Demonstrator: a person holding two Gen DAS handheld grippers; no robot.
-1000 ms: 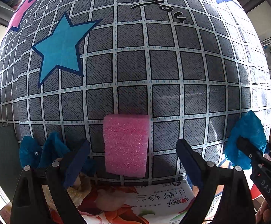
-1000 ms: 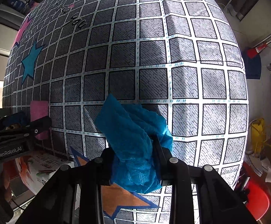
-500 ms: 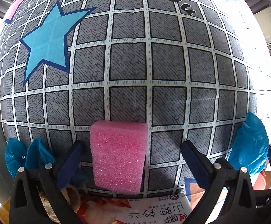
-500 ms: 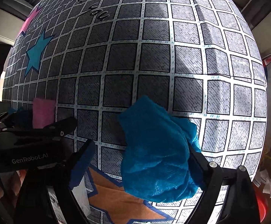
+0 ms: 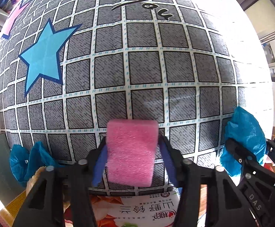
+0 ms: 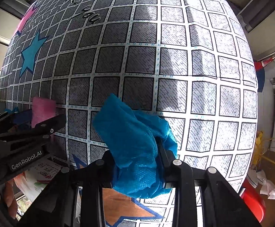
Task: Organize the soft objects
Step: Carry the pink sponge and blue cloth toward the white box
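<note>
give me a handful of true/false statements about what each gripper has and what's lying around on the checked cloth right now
1. The left gripper is shut on the pink foam block. True.
2. The right gripper holds nothing. False: it is shut on a crumpled blue cloth.
3. The checked cloth has a blue star printed on it. True.
4. The foam block is green. False: it is pink.
5. Another blue bundle lies left of the left gripper. True.
</note>
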